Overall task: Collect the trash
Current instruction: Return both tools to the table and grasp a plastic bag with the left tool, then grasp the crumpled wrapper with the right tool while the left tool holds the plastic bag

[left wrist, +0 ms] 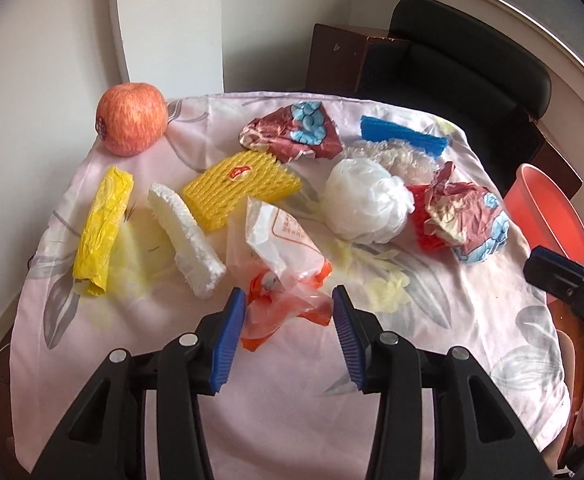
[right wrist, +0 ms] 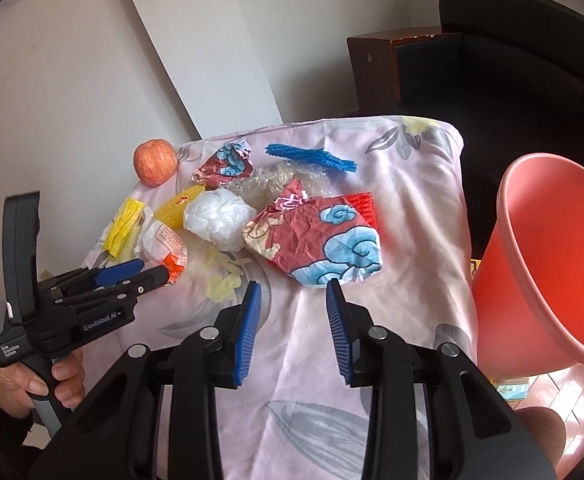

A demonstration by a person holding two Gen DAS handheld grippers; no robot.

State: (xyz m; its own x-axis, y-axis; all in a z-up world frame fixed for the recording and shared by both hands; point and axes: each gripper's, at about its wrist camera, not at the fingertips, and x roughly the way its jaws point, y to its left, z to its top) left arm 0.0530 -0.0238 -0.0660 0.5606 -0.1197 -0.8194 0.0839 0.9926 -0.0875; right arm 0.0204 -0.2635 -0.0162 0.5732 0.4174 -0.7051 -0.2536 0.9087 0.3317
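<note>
The left gripper [left wrist: 289, 300] stood spread around a clear plastic wrapper [left wrist: 281, 240] on the table cloth [left wrist: 432, 320], not yet pinching. The right gripper [right wrist: 294, 296] hung empty, fingers apart, near crumpled red paper [right wrist: 316, 240]. Next move: close, lift, carry to the red bucket [right wrist: 552, 264].

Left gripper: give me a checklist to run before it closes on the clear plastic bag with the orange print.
1. Left gripper jaws open: ok.
2. Clear plastic bag between the left gripper's blue pads: ok, its near end lies in the gap.
3. Pads pressing on the bag: not ok, no grip yet.
4. Neighbouring white foam piece outside the jaws: ok, it lies off to the left pad's side.
5. Right gripper free: ok, open and empty over the cloth, just short of the crumpled red and blue wrapper.
6. Pink bucket ready: ok for place, beside the table; contents cannot tell.
</note>
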